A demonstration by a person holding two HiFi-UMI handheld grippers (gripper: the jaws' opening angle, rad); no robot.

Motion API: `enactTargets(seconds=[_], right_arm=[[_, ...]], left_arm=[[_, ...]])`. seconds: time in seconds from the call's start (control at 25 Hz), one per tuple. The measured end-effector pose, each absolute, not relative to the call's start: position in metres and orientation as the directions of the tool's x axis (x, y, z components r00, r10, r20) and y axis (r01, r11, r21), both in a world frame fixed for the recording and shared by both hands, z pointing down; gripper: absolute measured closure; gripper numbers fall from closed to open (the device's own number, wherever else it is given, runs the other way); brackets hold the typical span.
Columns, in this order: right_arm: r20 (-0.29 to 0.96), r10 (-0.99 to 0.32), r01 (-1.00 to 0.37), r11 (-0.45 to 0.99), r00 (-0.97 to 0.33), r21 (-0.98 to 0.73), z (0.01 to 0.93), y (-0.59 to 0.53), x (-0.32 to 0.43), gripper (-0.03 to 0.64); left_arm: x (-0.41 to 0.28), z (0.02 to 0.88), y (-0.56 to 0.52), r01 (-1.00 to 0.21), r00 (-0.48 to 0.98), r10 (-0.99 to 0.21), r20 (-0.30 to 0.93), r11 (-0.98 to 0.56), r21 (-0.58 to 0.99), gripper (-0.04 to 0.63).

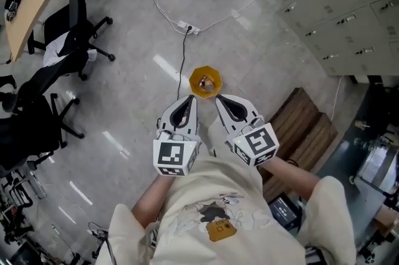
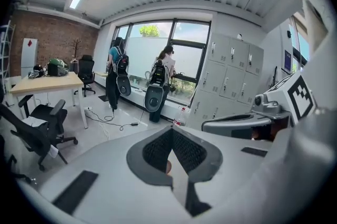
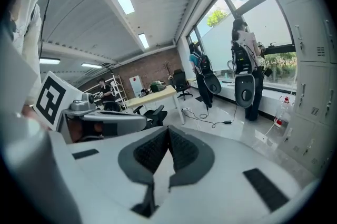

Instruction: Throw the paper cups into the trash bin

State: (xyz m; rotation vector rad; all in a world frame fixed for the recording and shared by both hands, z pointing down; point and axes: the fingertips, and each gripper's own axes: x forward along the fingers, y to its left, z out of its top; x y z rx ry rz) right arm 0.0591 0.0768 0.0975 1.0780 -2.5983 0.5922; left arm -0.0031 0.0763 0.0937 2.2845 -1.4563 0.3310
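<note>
- In the head view we hold the left gripper and the right gripper side by side close to our chest. Their tips point at the orange trash bin, which stands on the floor just beyond them.
- Something pale lies inside the bin, too small for us to call it a paper cup.
- The left gripper view shows its fingers pressed together with nothing between them. The right gripper view shows the same of its fingers.
- Only the gripper views show people with backpacks at the window.
- Only the head view shows the bin, the power strip and the office chairs.
</note>
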Motion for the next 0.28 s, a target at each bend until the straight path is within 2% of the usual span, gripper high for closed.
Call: enactTargets(seconds=[0.28], right_arm=[[0.395,-0.558,-0.667,0.709,-0.730,-0.231,0.078,0.126,0.063,0.611]], left_arm=[[0.024,0.066,0.115,-0.893,0.450,-0.796,0.406,-0.411,0.183,0.589]])
